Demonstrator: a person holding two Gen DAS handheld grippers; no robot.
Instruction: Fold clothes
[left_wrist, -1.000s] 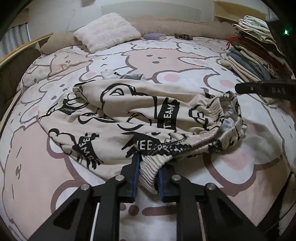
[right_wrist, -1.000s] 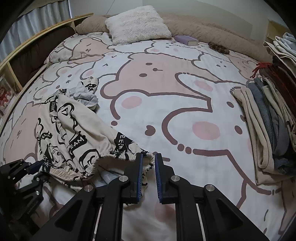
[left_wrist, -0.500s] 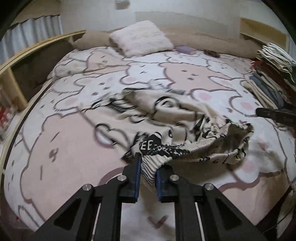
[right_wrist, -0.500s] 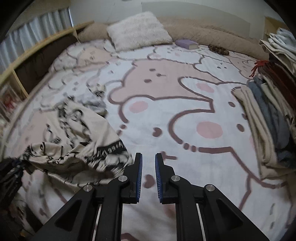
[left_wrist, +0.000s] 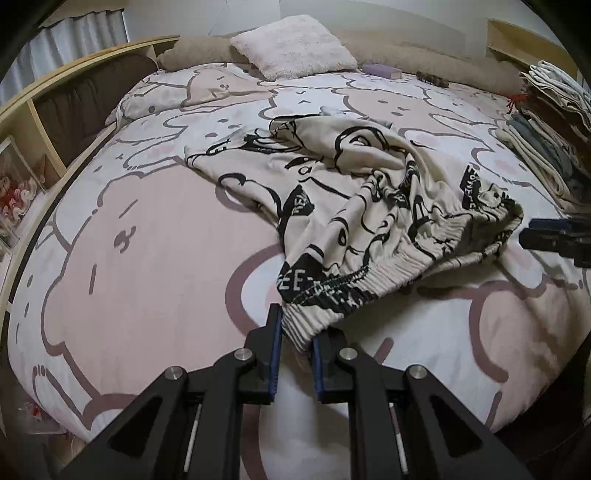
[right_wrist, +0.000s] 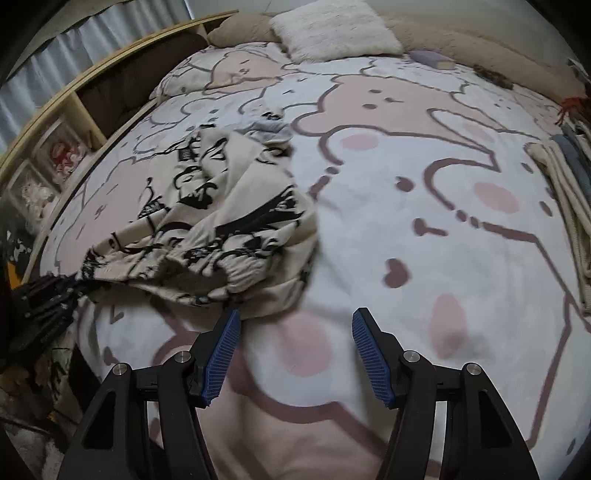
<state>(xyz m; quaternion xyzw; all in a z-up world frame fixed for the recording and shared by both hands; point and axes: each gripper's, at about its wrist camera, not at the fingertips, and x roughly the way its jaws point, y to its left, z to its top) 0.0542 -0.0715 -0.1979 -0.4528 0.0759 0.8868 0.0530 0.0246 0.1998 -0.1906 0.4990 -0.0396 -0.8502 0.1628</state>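
Closest to me, my left gripper (left_wrist: 296, 334) is clamped on the ribbed elastic band of the garment (left_wrist: 369, 206), and the cloth fills the narrow gap between its blue pads. My right gripper (right_wrist: 295, 332) has its jaws opening; nothing is between them, only the bedcover (right_wrist: 424, 240) below, and the band's other end lies just beside its left finger (right_wrist: 221, 350).

The garment is cream with black cartoon drawings and black label patches. It lies crumpled on the bed, the gathered band near me and the rest spreading away towards the pillow (left_wrist: 291, 46). On the band I can read "EE", and the other patches are too wrinkled for me to read.

At the right edge there is a stack of clothes (left_wrist: 543, 122). Far behind, a purple book (left_wrist: 380, 70) lies near the pillow.
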